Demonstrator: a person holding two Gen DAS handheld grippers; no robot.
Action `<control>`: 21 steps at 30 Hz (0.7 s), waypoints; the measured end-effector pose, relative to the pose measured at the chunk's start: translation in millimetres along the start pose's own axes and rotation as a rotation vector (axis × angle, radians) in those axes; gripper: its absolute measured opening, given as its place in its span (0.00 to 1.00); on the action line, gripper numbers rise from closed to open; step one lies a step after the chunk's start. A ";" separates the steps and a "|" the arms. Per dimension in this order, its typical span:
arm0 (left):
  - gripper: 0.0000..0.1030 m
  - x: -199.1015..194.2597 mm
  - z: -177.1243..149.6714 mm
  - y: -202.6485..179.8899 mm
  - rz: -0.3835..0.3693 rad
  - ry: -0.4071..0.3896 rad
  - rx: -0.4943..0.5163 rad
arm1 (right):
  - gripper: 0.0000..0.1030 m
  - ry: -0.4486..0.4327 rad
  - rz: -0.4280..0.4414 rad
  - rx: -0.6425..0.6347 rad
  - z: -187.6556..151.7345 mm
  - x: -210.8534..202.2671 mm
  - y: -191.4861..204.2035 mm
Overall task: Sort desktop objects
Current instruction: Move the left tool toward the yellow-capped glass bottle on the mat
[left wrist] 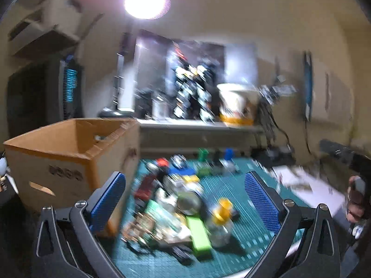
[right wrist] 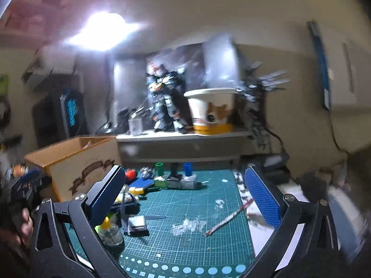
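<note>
Right now both grippers hang above the green cutting mat (right wrist: 185, 208) with their jaws spread wide and nothing between them. Nearest the left gripper (left wrist: 185, 194) lies the clutter to be sorted: a small clear bottle with a yellow cap (left wrist: 220, 220), a lime-green block (left wrist: 198, 236) just beside it, and a round metal tin (left wrist: 189, 202) behind, all heaped close together with packets and small boxes too blurred to name. The right gripper (right wrist: 185, 192) looks over barer mat, where a thin red-and-white stick (right wrist: 228, 219) lies alone near some white scraps.

Judging from the heap, the yellow-capped bottle is the cleanest first pick: it stands at the pile's edge, so the fingers can straddle its body without nudging the neighbours. Coming down slowly and square to it should keep it from tipping.

Farther back, a row of small paint bottles (right wrist: 187, 173) lines the mat's far edge, and an open cardboard box (left wrist: 69, 153) sits at the left, a likely bin. Beyond, a shelf holds a model robot (right wrist: 165, 102) and a big paper cup (right wrist: 212, 113).
</note>
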State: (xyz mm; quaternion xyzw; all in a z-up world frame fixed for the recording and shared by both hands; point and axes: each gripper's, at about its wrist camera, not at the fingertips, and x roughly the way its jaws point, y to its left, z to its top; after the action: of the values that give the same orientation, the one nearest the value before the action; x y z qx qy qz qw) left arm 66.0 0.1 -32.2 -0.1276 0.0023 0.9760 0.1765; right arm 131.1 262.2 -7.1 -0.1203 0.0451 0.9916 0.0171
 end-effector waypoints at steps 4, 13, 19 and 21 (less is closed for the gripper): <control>1.00 11.6 -18.1 -32.9 0.022 0.047 0.055 | 1.00 0.198 -0.013 -0.047 -25.9 18.7 -1.6; 1.00 44.8 -41.4 -52.5 0.132 0.161 -0.049 | 1.00 0.380 -0.073 -0.107 -26.2 36.5 1.4; 1.00 62.7 -46.7 -60.8 0.196 0.155 -0.052 | 1.00 0.340 0.027 -0.066 -30.4 28.8 -3.3; 1.00 66.2 -47.2 -67.3 0.210 0.141 -0.028 | 1.00 0.325 0.073 -0.017 -29.5 27.0 -9.1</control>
State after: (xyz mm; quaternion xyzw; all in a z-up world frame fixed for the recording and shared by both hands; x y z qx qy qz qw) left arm 41.0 83.6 -91.7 -0.1973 0.0144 0.9776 0.0711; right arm 112.2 269.1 -42.9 -0.2778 0.0433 0.9593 -0.0274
